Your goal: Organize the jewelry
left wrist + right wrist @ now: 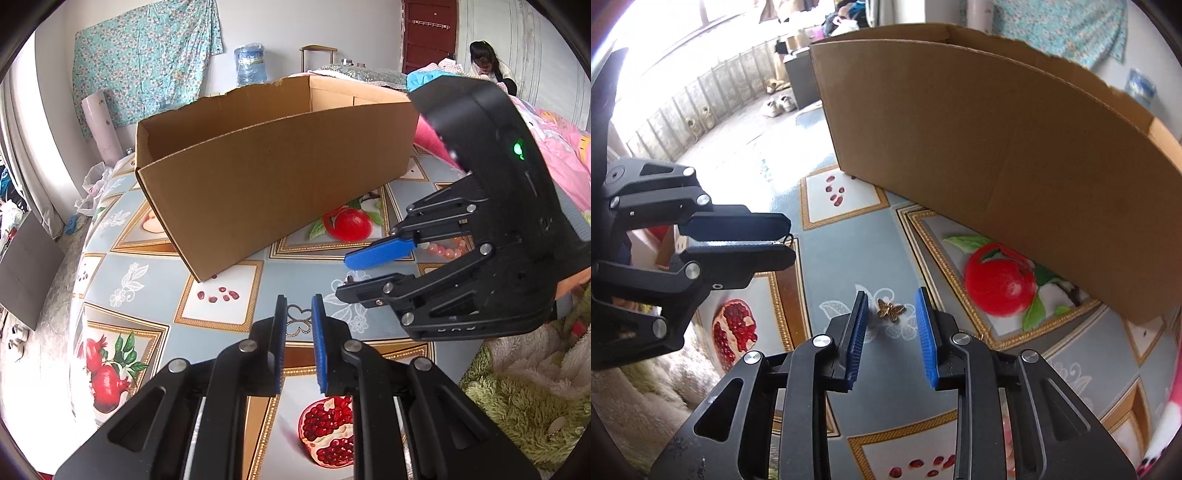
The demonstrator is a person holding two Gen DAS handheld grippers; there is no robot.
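Right wrist | 1 butterfly charm [891, 310] | 1 cardboard box [997, 158] | 2 grippers

Water jug [250, 63] by wall; shoes [779, 104] on floor.

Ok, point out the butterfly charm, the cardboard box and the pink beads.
butterfly charm [891, 310], right wrist view, on its gold wings.
cardboard box [280, 181], left wrist view, on its near side wall.
pink beads [445, 251], left wrist view, on the visible strand.
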